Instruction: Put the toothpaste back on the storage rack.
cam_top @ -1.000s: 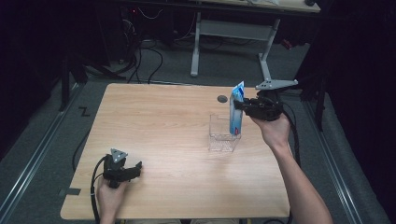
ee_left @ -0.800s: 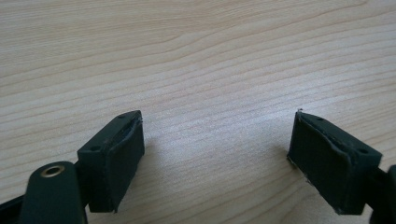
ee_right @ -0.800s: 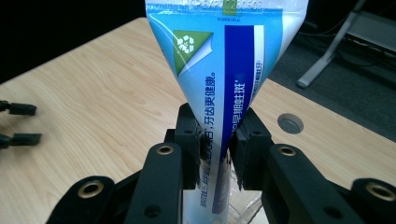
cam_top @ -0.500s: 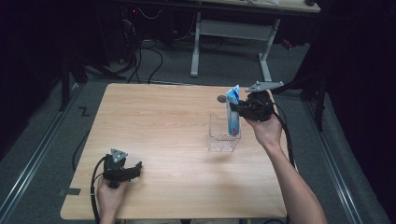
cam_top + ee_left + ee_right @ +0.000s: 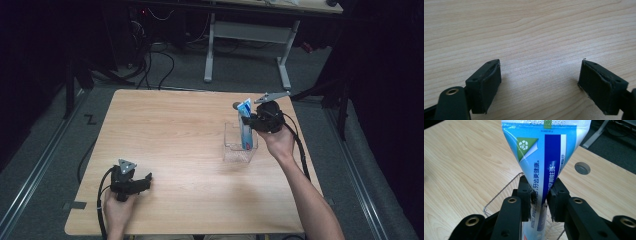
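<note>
Job in hand: looks like dropping a toothpaste tube (image 5: 245, 127) upright into a clear plastic holder (image 5: 239, 148) sitting toward the right side of the wooden surface (image 5: 180, 135).

Where the tube is: standing crimped end up, lower part already inside the holder, top poking well above the rim.

Right gripper (image 5: 541, 197): jaws clamped on the tube around its narrower middle, one pad on each side, so it's holding the tube straight.

Left gripper (image 5: 540, 82): jaws spread wide with nothing between them, parked low over bare wood near the front left corner, well away from the action.

Progress: I'd say mostly done. The tube is in the holder. I can't tell if its bottom has actually reached the holder's floor.

What's left: probably just letting go and backing the right gripper off without tipping the tube or dragging the light holder along.

Writing: tube is blue and white with Chinese characters down the side; I can make out what reads like 牙齿更健康. There's a green corner with a recycling-style symbol and an "EXP" stamp near the crimp, digits too fuzzy to trust. No brand name I can read.

Other stuff: round grey cable port (image 5: 582, 168) in the surface behind the holder.
</note>
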### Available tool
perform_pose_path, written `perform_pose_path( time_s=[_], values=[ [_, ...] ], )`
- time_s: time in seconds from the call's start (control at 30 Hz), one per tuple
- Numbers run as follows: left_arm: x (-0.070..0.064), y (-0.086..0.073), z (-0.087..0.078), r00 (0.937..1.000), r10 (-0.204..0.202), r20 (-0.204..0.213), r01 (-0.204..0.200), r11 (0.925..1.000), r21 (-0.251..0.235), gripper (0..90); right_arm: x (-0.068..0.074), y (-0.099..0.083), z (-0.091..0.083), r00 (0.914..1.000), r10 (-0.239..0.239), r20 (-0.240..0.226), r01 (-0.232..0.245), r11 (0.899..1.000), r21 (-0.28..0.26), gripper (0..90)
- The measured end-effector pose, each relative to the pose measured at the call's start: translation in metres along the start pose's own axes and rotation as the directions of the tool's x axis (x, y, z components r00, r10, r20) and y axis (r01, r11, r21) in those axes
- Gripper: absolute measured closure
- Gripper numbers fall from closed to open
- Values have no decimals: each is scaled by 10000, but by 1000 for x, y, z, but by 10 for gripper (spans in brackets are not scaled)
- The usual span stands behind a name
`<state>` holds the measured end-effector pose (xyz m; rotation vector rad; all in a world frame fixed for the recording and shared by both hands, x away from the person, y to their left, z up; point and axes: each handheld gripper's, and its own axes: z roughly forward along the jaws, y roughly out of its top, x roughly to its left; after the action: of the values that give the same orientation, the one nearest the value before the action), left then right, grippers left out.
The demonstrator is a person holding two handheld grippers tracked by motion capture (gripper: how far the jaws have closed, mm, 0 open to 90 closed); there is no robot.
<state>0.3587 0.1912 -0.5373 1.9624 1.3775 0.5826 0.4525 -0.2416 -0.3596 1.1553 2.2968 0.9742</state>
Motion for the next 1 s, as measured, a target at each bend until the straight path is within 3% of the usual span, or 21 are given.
perform_pose_path(
  time_s=[0.4, 0.8, 1.0],
  values=[
    [0, 0, 0, 10000, -2, 2, 2, 10000, 0, 183, 1, -5, 14, 9999, 1, 128, -8, 9984, 560, 739],
    [0, 0, 0, 10000, -6, 2, 6, 10000, -2, 183, 3, -12, 31, 9997, 224, -133, -210, 9954, 934, 740],
    [0, 0, 0, 10000, -3, 3, 3, 10000, 3, 183, 5, -11, 35, 9997, 211, -112, -201, 9963, 835, 732]
  ],
)
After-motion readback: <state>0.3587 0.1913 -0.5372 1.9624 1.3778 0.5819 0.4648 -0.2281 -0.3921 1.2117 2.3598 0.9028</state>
